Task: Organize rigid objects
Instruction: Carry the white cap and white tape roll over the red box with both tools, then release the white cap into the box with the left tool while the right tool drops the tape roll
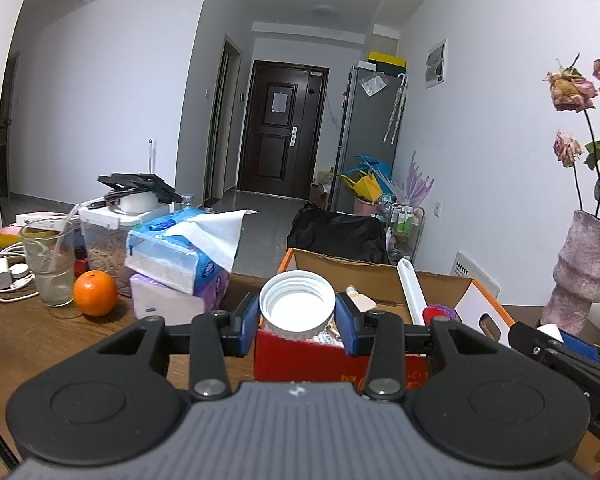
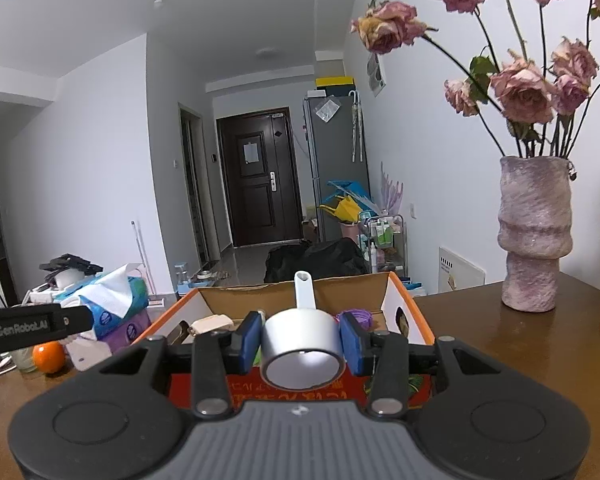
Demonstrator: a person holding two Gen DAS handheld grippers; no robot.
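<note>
My left gripper [image 1: 297, 312] is shut on a white screw lid [image 1: 297, 305], its open underside facing me, held just above the near edge of an orange-rimmed cardboard box [image 1: 488, 304]. My right gripper [image 2: 300, 338] is shut on a silver cylinder [image 2: 302, 346], held over the near wall of the same box [image 2: 404, 292]. Inside the box a white scoop handle [image 2: 305, 286] stands up, with a purple item [image 2: 356, 316] and a beige piece [image 2: 212, 323]. The right gripper shows at the right edge of the left wrist view [image 1: 568, 344].
On the brown table [image 2: 500, 344] stand a pink vase with dried roses [image 2: 534, 232], tissue packs [image 1: 180, 256], an orange [image 1: 95, 293], a glass with a straw [image 1: 52, 268], a plastic container [image 1: 104, 236] and chargers with cables [image 1: 0, 272].
</note>
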